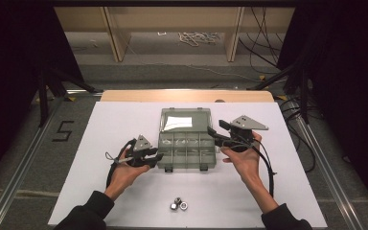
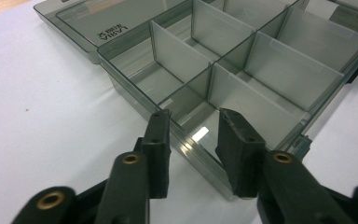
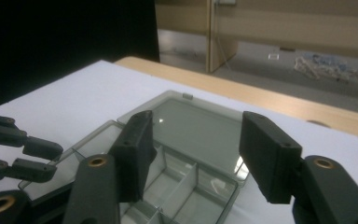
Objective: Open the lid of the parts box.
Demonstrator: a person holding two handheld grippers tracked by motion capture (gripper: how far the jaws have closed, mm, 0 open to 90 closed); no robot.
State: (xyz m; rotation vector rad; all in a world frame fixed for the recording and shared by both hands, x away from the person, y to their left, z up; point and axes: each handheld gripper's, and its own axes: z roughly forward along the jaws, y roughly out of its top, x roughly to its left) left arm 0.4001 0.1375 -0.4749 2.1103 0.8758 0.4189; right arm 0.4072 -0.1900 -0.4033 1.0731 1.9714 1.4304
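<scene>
Box: clear grey compartment box point(image 1: 186, 148) lies open mid-tabletop point(image 1: 115, 124), its lid point(image 1: 184, 120) folded flat on the far side
Compartments: dividers point(image 2: 179, 51) split the tray into cells; the ones seen in the left gripper view hold nothing
Left hand-held gripper point(image 1: 154, 157): at the box's left end, low, near its front corner; jaws parted a moderate gap, nothing between them
Left, own view: left hand-held gripper point(image 2: 193, 135) straddles the box's side wall point(image 2: 200, 149) loosely, one jaw outside and one over the nearest cell; cannot tell whether either jaw touches the wall
Right hand-held gripper point(image 1: 212, 132): at the box's right end, raised above the rim; jaws wide apart, gripping nothing
Right, own view: right hand-held gripper point(image 3: 196, 149) looks across tray and lid, with the left gripper's jaws at the picture's left edge
Nuts: three metal nuts point(image 1: 178, 204) clustered near the front edge, well apart from box and both grippers
Hands: left hand point(image 1: 124, 175), right hand point(image 1: 244, 160), dark sleeves
</scene>
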